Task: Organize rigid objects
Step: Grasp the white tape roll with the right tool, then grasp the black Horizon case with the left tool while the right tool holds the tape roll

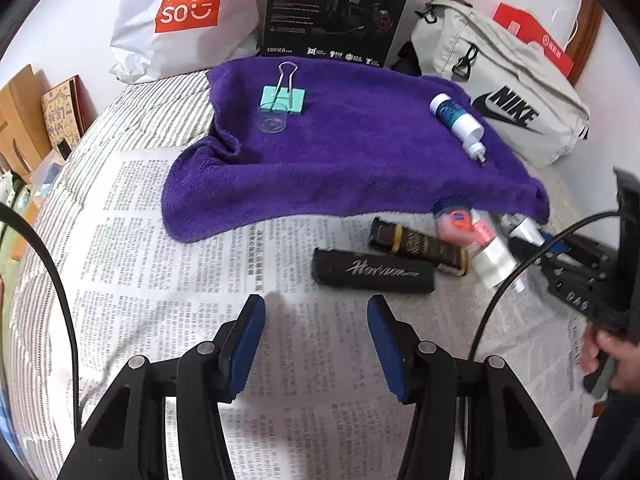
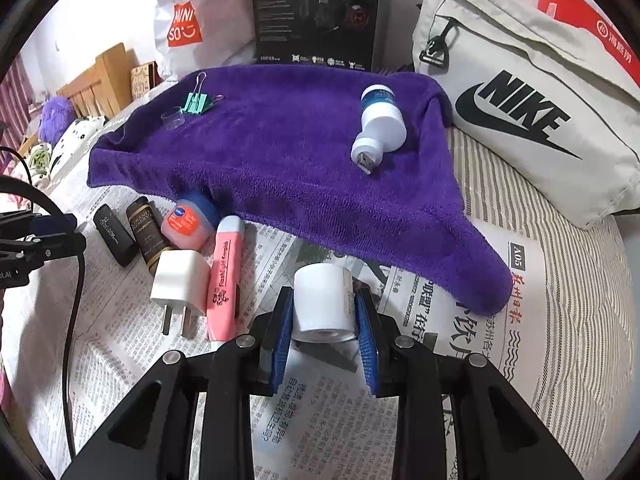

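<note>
Newspaper-covered bed (image 2: 460, 320); right tool (image 2: 325, 332) clamped on paper roll (image 2: 324, 300), axis running 6-to-12 o'clock; left tool (image 1: 316, 320) apart, empty.

A white plastic shopping bag with an orange logo (image 1: 180, 16), a black printed cardboard box (image 1: 336, 8) and a beige fabric bag with a black logo (image 2: 520, 92) stood behind. Printed newspaper sheets (image 1: 180, 248) covered grey-striped bedding (image 2: 568, 280). A wooden bed frame (image 2: 96, 80) stood at left.
</note>
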